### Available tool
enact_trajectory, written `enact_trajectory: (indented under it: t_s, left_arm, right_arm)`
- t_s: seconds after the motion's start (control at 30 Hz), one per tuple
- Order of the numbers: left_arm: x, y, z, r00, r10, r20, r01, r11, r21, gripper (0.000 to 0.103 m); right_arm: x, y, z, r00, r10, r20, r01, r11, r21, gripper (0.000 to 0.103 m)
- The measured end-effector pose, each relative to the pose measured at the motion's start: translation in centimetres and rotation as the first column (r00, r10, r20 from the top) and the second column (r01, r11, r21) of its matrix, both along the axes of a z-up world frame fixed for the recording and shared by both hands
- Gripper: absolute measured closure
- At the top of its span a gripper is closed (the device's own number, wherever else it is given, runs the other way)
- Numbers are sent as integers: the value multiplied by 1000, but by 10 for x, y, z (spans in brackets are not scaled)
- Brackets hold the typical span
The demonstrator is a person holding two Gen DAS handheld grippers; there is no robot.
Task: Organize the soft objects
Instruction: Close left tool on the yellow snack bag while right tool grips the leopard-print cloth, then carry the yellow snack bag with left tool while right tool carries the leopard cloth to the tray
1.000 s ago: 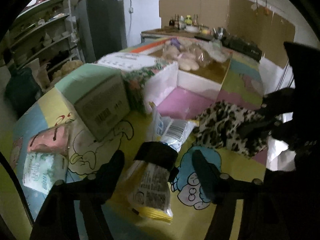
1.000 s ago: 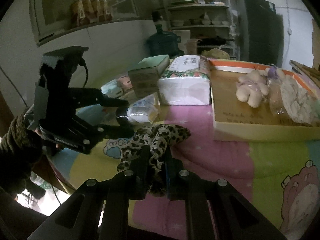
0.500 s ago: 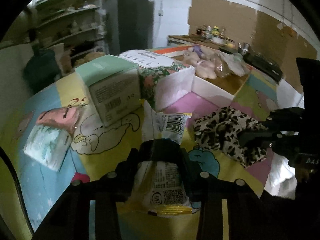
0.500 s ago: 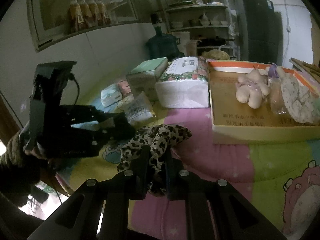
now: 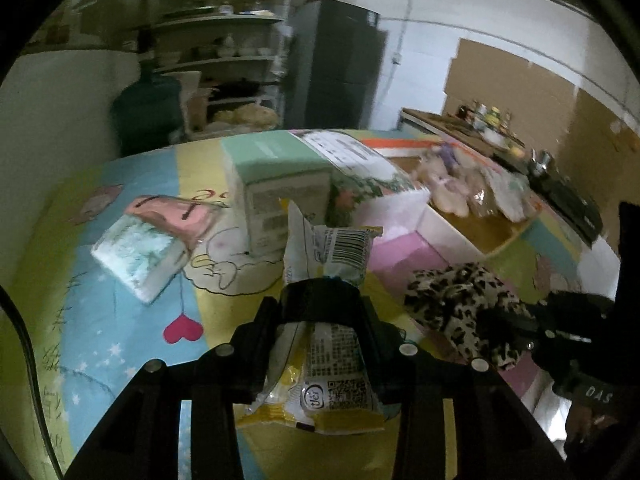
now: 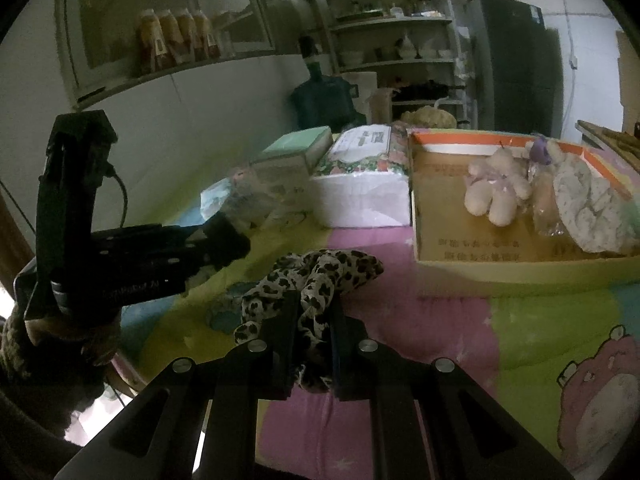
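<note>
My left gripper (image 5: pixel 320 304) is shut on a soft plastic packet (image 5: pixel 332 376) with a barcode and yellow bottom edge, held just above the mat. It shows from the side in the right wrist view (image 6: pixel 224 240). My right gripper (image 6: pixel 314 316) is shut on a leopard-print cloth (image 6: pixel 320 276) that lies bunched on the pink part of the mat; the cloth also shows in the left wrist view (image 5: pixel 460 300). A shallow cardboard box (image 6: pixel 480 256) at the right holds a cream plush toy (image 6: pixel 496 192) and bagged soft items (image 6: pixel 588 208).
A green-topped carton (image 5: pixel 276 196), a floral tissue pack (image 6: pixel 360 184) and two small tissue packs (image 5: pixel 140 256) lie on the cartoon mat (image 5: pixel 100 320). Shelves, a water jug (image 6: pixel 320 96) and a dark fridge (image 6: pixel 516 64) stand behind.
My left gripper closed around the plastic packet and lifted it, turning left. My right gripper stayed shut on the leopard cloth and barely moved.
</note>
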State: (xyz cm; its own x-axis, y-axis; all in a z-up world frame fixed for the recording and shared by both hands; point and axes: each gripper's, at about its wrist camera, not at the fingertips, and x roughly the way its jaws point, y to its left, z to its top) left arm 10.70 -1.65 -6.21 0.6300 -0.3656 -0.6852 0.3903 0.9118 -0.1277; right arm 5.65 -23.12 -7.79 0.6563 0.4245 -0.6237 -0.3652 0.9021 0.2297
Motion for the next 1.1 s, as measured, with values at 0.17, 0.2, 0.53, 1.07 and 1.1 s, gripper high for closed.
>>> enact_trajectory:
  t_s: [0.17, 0.2, 0.53, 1.07, 1.1]
  left_arm:
    - [-4, 0, 3, 998, 69, 9, -69, 998, -11, 63]
    - [-4, 0, 4, 996, 85, 9, -85, 996, -9, 63]
    - [-1, -3, 7, 977, 213, 17, -213, 977, 12, 63]
    - [-1, -22, 36, 973, 218, 73, -217, 976, -19, 63]
    - [-1, -24, 38, 973, 217, 81, -216, 976, -20, 63]
  right_arm:
    - [0, -2, 7, 1000, 0, 28, 0, 1000, 4, 90]
    - [0, -3, 9, 999, -1, 33, 1, 1000, 8, 90]
    - [2, -21, 19, 997, -26, 68, 25, 999, 25, 90]
    - [3, -58, 29, 991, -79, 109, 72, 995, 62, 90]
    - [3, -62, 30, 990, -83, 112, 76, 995, 66, 90]
